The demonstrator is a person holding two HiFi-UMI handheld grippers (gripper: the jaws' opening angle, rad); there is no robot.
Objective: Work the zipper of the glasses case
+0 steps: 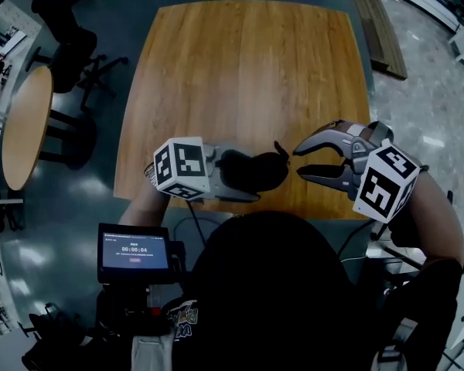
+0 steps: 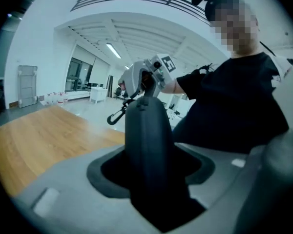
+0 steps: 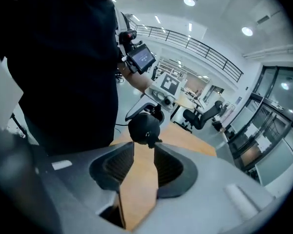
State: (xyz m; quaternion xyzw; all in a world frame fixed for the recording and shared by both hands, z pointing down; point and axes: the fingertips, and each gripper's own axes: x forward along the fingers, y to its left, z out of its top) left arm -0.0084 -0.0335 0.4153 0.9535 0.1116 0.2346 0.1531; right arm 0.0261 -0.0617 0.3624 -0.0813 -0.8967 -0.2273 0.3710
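Observation:
The black glasses case (image 1: pixel 264 168) hangs above the near edge of the wooden table (image 1: pixel 247 68), with my left gripper (image 1: pixel 246 182) shut on its left end. In the left gripper view the case (image 2: pixel 145 135) stands up between the jaws, a small carabiner clip (image 2: pixel 115 115) hanging off its far end. My right gripper (image 1: pixel 298 161) is just right of the case, jaws apart and nothing between them. The right gripper view shows the case's rounded end (image 3: pixel 144 127) just beyond the right gripper (image 3: pixel 144 152), with bare table in the gap.
A round side table (image 1: pixel 23 126) and dark chairs (image 1: pixel 69 45) stand on the left. A small screen (image 1: pixel 134 252) sits at the person's chest. A wooden bench (image 1: pixel 379 29) lies at the far right.

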